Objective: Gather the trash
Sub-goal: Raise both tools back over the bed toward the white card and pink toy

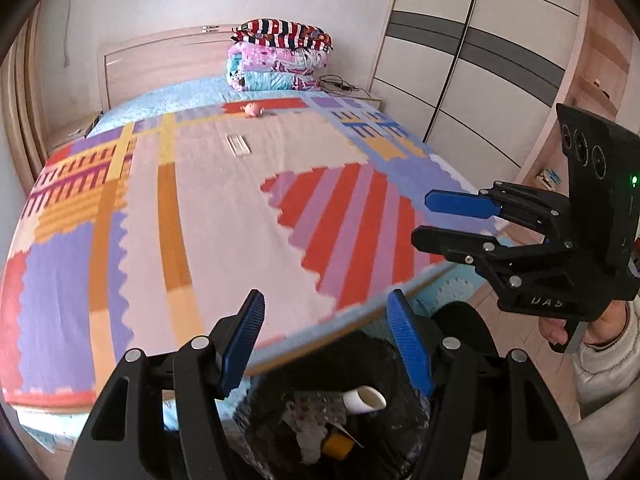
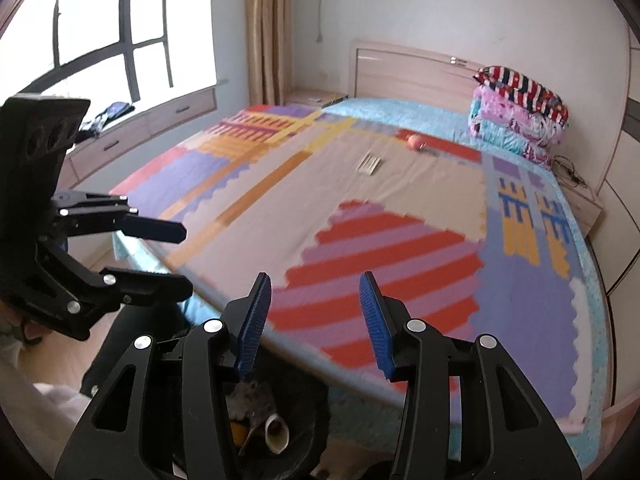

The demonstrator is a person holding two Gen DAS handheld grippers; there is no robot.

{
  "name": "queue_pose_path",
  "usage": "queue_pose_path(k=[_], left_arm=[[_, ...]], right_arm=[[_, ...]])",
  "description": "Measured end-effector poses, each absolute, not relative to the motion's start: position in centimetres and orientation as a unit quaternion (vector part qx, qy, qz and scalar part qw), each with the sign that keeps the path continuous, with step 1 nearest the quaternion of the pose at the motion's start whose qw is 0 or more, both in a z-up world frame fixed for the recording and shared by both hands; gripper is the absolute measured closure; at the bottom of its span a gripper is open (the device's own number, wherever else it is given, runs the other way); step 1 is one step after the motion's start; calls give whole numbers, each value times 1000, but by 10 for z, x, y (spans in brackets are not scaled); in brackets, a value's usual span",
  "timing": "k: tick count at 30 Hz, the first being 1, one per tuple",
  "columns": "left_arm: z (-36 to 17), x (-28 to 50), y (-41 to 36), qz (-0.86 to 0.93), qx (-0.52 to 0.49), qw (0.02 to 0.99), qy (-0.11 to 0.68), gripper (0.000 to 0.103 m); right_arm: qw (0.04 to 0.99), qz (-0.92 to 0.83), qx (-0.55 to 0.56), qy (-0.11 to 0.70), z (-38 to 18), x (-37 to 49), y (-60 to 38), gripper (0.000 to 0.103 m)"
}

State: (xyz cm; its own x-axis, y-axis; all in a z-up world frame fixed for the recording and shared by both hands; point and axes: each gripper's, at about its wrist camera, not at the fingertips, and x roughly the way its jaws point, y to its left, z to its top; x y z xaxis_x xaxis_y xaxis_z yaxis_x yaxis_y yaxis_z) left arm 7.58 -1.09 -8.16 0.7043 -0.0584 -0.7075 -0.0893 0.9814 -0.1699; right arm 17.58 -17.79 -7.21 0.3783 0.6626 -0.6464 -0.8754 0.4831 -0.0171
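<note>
I see a wide bed that fills most of both views, covered with a blanket of red, purple and orange patches. At its head edge, in the corner near the wardrobe, a stack of folded quilts lies under a striped pillow. Just below the foot edge of the bed stands my trash bin, lined with a black bag; inside it I see crumpled paper, a white cup and a small yellow piece.

My left gripper hangs above the bin with its fingers apart and nothing between them. My right gripper has its fingers also apart and empty.

On the middle of the bed towards the head lies a white flat packet, and beyond it a small pink toy.
</note>
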Motion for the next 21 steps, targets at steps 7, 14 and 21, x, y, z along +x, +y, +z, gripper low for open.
queue_pose_path(k=[7, 14, 21], left_arm=[[-67, 108, 8, 17, -87, 924, 372, 42], [-60, 144, 31, 27, -80, 924, 374, 42], [-66, 191, 63, 48, -69, 921, 381, 42]], right_arm=[[820, 466, -181, 278, -57, 204, -164, 57], [824, 464, -184, 269, -47, 233, -143, 57], [831, 456, -189, 258, -38, 268, -115, 56]])
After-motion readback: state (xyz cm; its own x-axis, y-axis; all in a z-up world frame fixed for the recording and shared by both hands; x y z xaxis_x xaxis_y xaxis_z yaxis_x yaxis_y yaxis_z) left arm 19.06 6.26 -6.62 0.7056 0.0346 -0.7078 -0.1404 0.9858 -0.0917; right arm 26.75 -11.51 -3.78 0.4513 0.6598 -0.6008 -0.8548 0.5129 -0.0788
